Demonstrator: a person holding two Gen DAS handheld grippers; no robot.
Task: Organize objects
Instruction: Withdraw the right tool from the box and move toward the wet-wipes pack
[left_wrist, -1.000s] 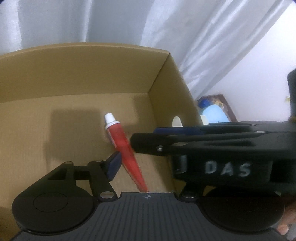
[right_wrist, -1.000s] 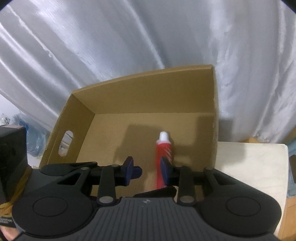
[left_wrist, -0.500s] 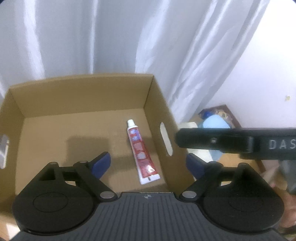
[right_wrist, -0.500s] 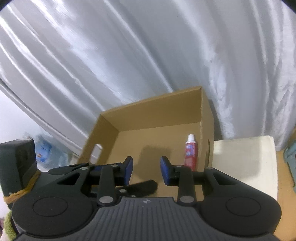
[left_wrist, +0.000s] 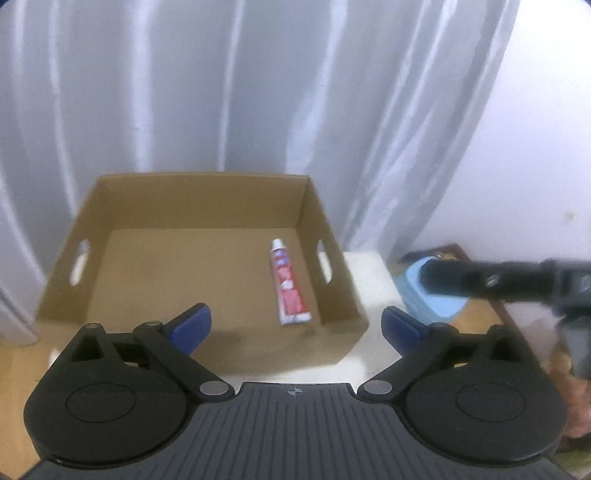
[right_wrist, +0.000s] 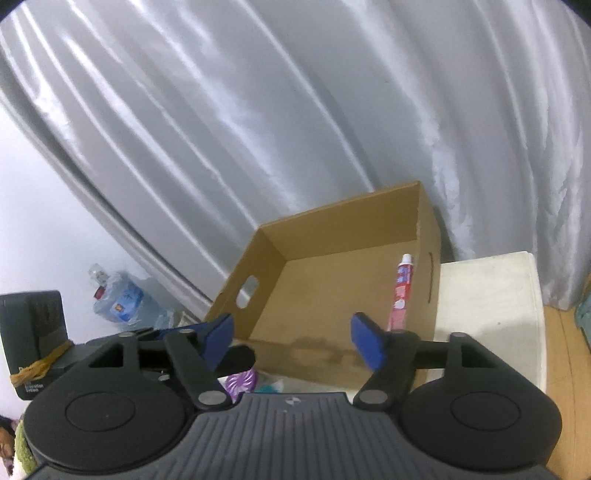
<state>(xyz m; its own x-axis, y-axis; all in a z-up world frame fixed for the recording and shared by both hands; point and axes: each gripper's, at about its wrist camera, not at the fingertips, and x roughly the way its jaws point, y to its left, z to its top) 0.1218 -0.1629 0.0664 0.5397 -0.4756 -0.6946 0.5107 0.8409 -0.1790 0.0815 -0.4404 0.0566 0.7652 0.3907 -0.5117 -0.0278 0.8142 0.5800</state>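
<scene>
Toothpaste in a red and white tube (left_wrist: 290, 288) lies flat on the floor of the open brown cardboard box (left_wrist: 207, 199), close along its right wall, cap toward the far wall. The left gripper (left_wrist: 295, 325) and the right gripper (right_wrist: 291, 341) have both just been opening and now gape wide with nothing between their blue pads. Small purple and teal items before the box, in the right wrist view, seem too blurred to identify.

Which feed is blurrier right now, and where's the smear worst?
Left wrist view: the right tongs crossing at the right edge are smeared, the cardboard box rim soft. Right wrist view: sharper, toothpaste tube print readable as shapes, curtain bowed by the fisheye.
</scene>
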